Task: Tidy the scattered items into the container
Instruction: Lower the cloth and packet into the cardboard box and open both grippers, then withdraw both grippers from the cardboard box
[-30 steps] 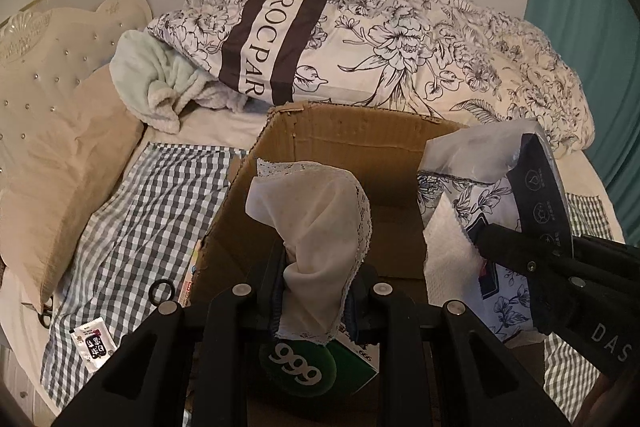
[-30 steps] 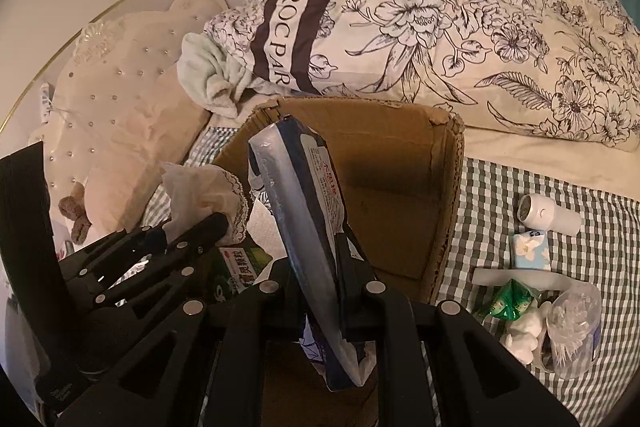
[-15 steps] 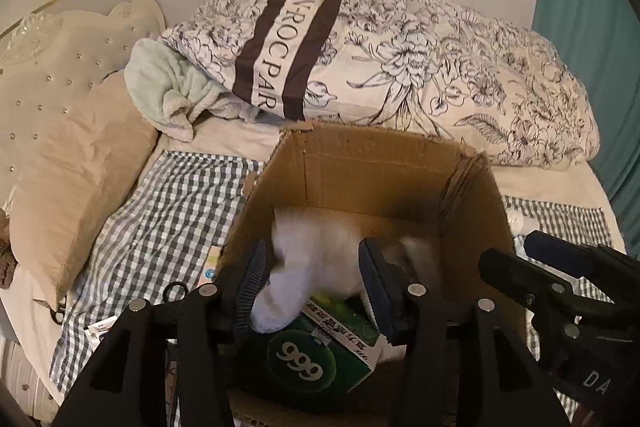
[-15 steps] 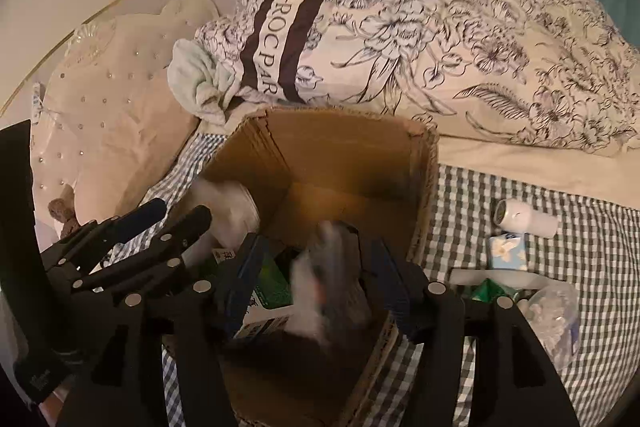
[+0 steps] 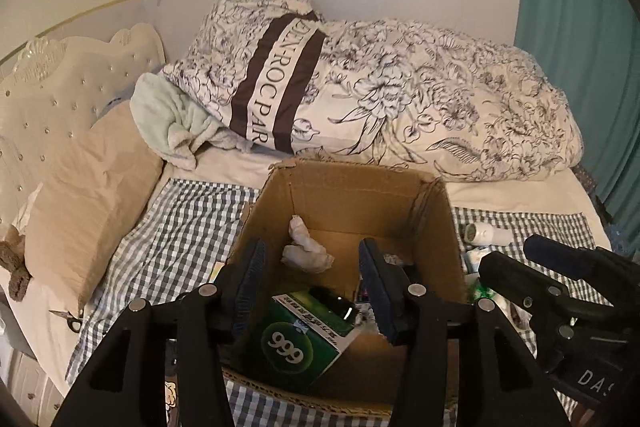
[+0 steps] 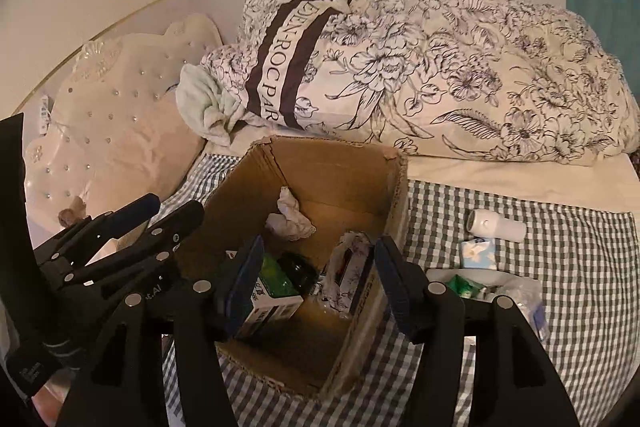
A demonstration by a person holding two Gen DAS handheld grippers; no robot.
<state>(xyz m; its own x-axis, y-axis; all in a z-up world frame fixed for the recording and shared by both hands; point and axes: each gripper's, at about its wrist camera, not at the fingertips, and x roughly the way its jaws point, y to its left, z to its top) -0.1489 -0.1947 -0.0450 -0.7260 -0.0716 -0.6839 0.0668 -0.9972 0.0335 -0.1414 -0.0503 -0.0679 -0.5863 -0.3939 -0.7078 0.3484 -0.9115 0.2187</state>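
Cardboard, brown and open-topped, makes up the box (image 5: 352, 187) that sits on the grey-and-white checked cloth (image 5: 176, 227) across your bed, and both your tools hang above it. Your left gripper (image 5: 312, 287) has its jaws apart with nothing between them; below the gap lies the green carton printed with 999 (image 5: 304, 343), and toward 12 o'clock from it the crumpled white lace-edged cloth (image 5: 306, 253) rests on the box floor. Your right gripper (image 6: 316, 287) also stands with its jaws apart and empty. In its view the floral-printed plastic packet (image 6: 346, 275) leans inside the box at the 3 o'clock wall, between the blue pads, with the green carton at about 9 o'clock from it.

Outside the box, at 3 o'clock in the right wrist view, loose things lie on the checked cloth: a white cylindrical bottle (image 6: 498, 225) on its side, a small light-blue tissue pack (image 6: 478, 254) just beside it toward 6 o'clock, and a clear plastic bag (image 6: 516, 293) with something green in it nearer you. At 12 o'clock beyond the box lies the white quilt with black flower print (image 5: 420, 99), and at 10 o'clock the beige pillow (image 5: 88, 187)
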